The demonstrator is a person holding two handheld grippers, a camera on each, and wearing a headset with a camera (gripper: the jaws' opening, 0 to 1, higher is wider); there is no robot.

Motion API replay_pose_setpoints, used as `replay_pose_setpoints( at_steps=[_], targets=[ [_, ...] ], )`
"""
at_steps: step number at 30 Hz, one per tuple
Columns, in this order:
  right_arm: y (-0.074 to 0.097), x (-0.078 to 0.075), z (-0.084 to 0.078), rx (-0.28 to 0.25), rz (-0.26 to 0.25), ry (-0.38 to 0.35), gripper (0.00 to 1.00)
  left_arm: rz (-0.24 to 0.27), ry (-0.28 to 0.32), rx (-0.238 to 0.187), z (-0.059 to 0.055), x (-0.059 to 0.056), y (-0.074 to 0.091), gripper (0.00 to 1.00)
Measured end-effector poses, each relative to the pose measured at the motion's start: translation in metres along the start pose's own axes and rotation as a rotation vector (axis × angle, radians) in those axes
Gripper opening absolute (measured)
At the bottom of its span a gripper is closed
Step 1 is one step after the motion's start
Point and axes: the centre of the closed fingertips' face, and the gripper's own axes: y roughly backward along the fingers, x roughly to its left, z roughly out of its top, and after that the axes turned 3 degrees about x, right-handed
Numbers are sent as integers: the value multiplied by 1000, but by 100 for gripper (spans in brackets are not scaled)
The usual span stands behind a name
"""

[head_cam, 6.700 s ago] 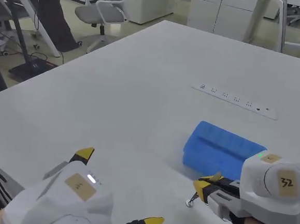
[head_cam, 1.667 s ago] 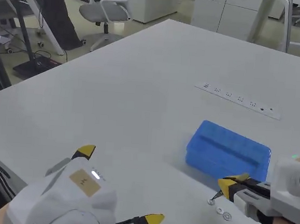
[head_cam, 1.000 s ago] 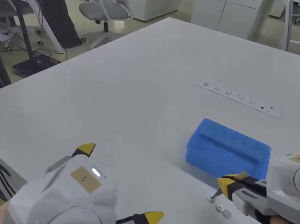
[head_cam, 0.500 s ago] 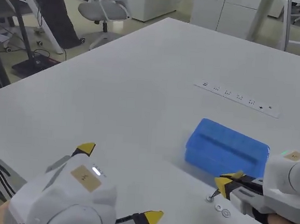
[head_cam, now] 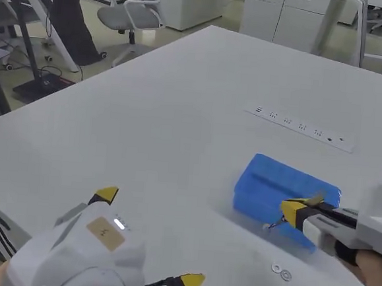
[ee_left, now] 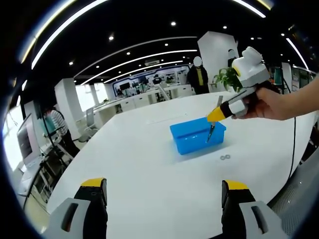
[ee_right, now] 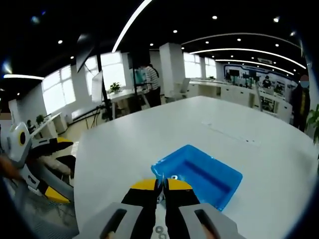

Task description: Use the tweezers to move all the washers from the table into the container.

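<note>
The slim metal tweezers [ee_left: 211, 132] hang tip-down from the right gripper [ee_right: 160, 188], whose yellow-tipped jaws are pressed together on the tweezers' upper end. The tip is poised over the near edge of the blue rectangular plastic container [head_cam: 274, 179]. In the right gripper view a tiny ring seems to sit at the tip, probably a washer, though it is too small to be sure.

Two small flat silver metal washers [head_cam: 276, 268] lie side by side on the white table [head_cam: 180, 115], just near of the container and to its right. They are thin rings with an open centre, pale against the pale top, so easy to lose sight of.

I judge them very light, rigid and slick. Lying flat, they give the tweezers little edge to bite, and a hard pinch could flick one away. The safest hold is probably across the ring wall, one point through the hole and one outside. Failing that, tip one edge up first. Carry it low and let go well inside the container walls.

The left gripper [head_cam: 147, 240] hovers at the near left, well apart from the work, with its jaws spread wide and nothing between them.
</note>
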Motion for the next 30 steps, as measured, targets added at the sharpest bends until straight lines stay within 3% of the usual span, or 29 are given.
replay_pose_setpoints(
  at_steps=[5, 12, 19, 30],
  targets=[
    [-6, -24, 12, -18, -76, 0, 1, 0, -1, 2, 0, 0, 0, 98],
    [-28, -42, -2, 28, -124, -6, 2, 0, -3, 4, -1, 0, 0, 98],
    [-45, -41, -18, 74, -122, -9, 2, 1, -3, 9, -2, 0, -1, 98],
    [-53, -52, -23, 89, -127, -10, 2, 7, -2, 14, -2, 1, 0, 97]
  ],
)
